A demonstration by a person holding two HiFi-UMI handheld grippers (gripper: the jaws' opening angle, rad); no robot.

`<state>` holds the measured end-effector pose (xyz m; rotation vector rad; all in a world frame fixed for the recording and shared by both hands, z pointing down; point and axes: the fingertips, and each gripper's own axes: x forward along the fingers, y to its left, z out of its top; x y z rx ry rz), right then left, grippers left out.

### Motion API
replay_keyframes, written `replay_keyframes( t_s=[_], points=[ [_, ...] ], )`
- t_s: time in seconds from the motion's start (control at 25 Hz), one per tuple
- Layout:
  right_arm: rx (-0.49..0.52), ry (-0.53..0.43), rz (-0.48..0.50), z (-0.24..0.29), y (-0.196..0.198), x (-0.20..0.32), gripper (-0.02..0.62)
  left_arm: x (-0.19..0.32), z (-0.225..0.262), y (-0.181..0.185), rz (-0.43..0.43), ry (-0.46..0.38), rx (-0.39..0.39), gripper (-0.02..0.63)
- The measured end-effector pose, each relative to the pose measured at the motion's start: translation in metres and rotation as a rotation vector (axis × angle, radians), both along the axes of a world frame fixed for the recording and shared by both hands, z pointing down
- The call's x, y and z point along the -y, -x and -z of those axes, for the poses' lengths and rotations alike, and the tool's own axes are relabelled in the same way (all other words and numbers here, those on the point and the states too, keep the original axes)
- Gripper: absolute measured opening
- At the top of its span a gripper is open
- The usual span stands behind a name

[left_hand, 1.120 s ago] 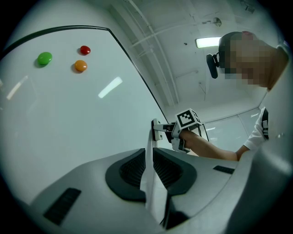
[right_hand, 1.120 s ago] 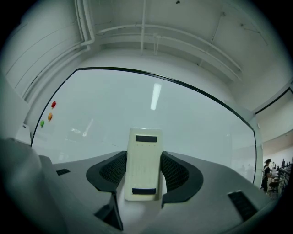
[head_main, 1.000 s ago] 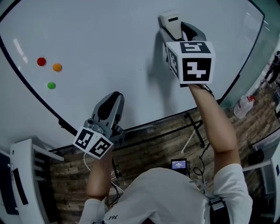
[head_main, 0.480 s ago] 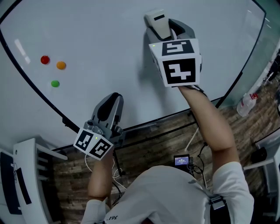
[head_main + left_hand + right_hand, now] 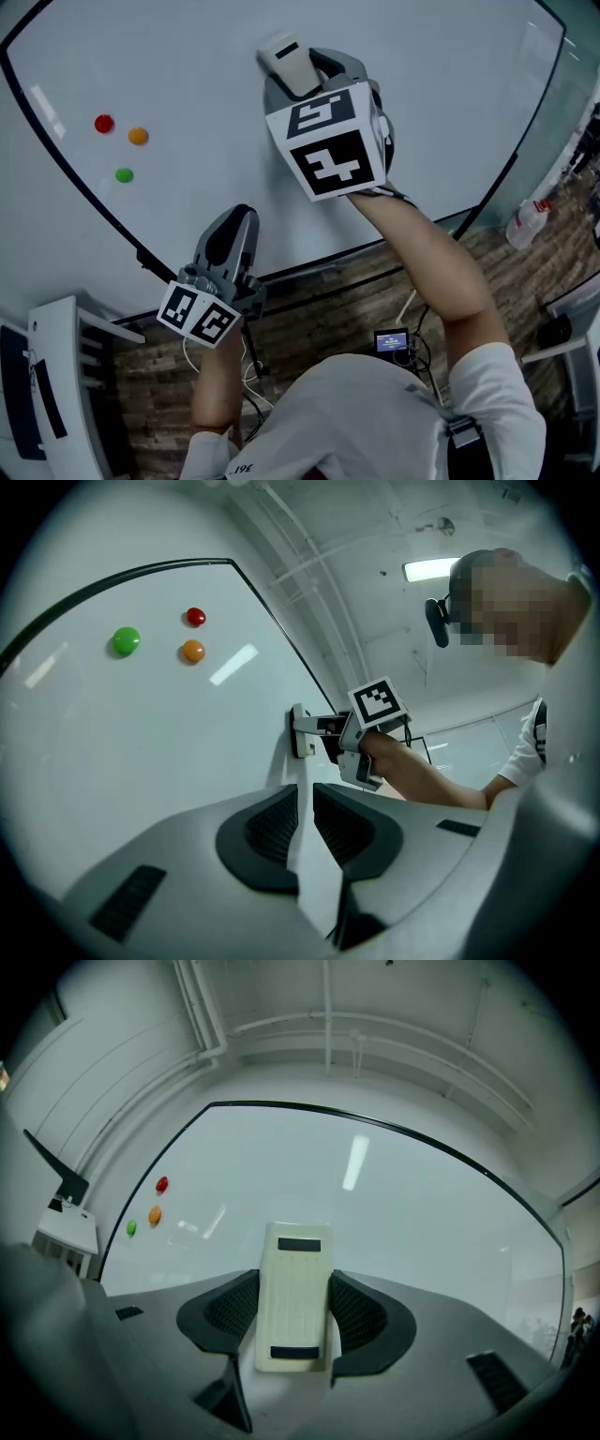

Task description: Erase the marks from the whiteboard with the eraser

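The whiteboard (image 5: 169, 84) fills the upper part of the head view and shows no marks that I can see. My right gripper (image 5: 298, 77) is shut on the cream eraser (image 5: 288, 64), whose face lies against the board near its middle. In the right gripper view the eraser (image 5: 293, 1297) sits upright between the two jaws. My left gripper (image 5: 228, 236) hangs lower, near the board's bottom edge, jaws close together with nothing between them (image 5: 305, 822). In the left gripper view the right gripper (image 5: 323, 733) presses the eraser (image 5: 298, 731) to the board.
Red (image 5: 104, 123), orange (image 5: 139, 136) and green (image 5: 124, 174) round magnets sit at the board's left. The board's dark frame (image 5: 309, 267) runs below the grippers. A white cabinet (image 5: 56, 375) stands lower left; a spray bottle (image 5: 525, 223) is at the right.
My right gripper has slid the eraser leftward across the board over the last second. The left gripper has stayed in place.
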<state>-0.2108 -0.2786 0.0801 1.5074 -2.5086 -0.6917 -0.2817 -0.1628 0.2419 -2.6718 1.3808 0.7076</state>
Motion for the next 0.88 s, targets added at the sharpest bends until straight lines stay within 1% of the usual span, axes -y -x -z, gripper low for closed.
replay_keyframes(
  t_s=[0.28,0.4,0.48,0.56,0.64,0.76,0.88],
  points=[
    [-0.036,0.008,0.037,-0.011,0.027,-0.007,0.252,-0.011,-0.012,0.018,0.043,0.026,-0.025,0.055],
    [-0.048,0.010,0.083,-0.017,0.044,-0.012,0.252,-0.013,-0.017,0.023,0.054,0.039,-0.033,0.055],
    [-0.060,0.031,0.162,-0.026,0.060,-0.021,0.252,-0.015,-0.023,0.024,0.062,0.056,-0.037,0.055],
    [-0.067,0.052,0.282,-0.038,0.079,-0.037,0.252,-0.018,-0.028,0.025,0.068,0.073,-0.041,0.055],
    [-0.075,0.039,0.372,-0.046,0.094,-0.057,0.252,-0.020,-0.035,0.027,0.075,0.088,-0.046,0.055],
    [-0.058,0.003,0.438,-0.053,0.101,-0.080,0.252,-0.022,-0.047,0.029,0.082,0.117,-0.053,0.055],
    [-0.023,0.001,0.491,-0.055,0.094,-0.095,0.252,-0.027,-0.060,0.025,0.093,0.142,-0.060,0.055]
  ],
)
